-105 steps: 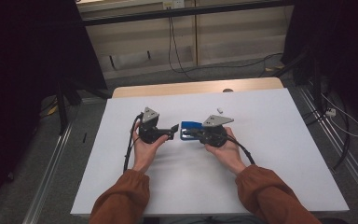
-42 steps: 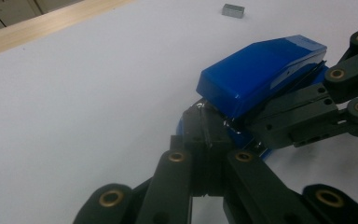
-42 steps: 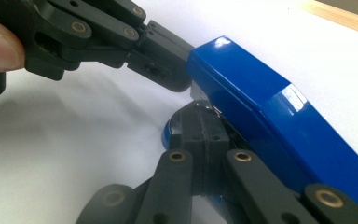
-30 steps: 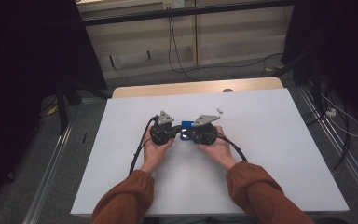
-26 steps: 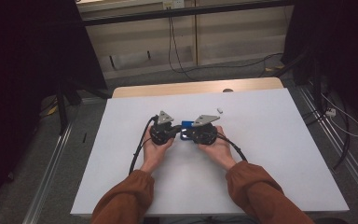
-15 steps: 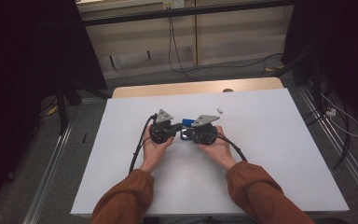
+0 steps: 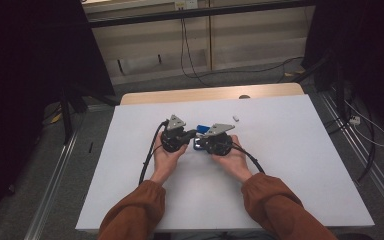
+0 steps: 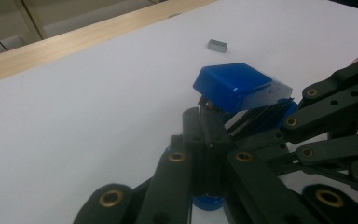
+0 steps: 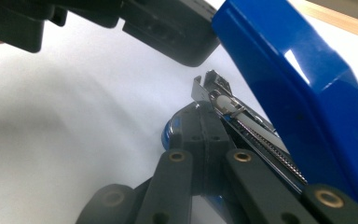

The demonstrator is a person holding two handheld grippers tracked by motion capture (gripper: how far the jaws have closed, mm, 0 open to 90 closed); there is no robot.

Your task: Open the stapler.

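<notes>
- A glossy blue plastic stapler (image 7: 202,131) sits near the middle of the white table top (image 7: 290,165), between the two hand-held grippers.
- Its blue lid (image 8: 237,86) is swung up and away from the metal staple channel (image 9: 256,133), so the stapler stands open; the channel's spring and white pusher show in the right gripper view.
- The left gripper (image 7: 192,134), black with a grey three-cornered plate, points toward the stapler from the left; its jaws are clenched together at the stapler's base, just under the raised lid, and whether they pinch any part of it cannot be told.
- The right gripper (image 7: 201,141) comes in from the right, its jaws likewise pressed closed against the blue base beside the staple channel.
- The two grippers nearly touch each other at the stapler.
- A small grey metal block of staples (image 7: 235,118) lies on the table beyond the right gripper, apart from the stapler.
- A bare wooden strip (image 7: 210,94) runs along the table's far edge.
</notes>
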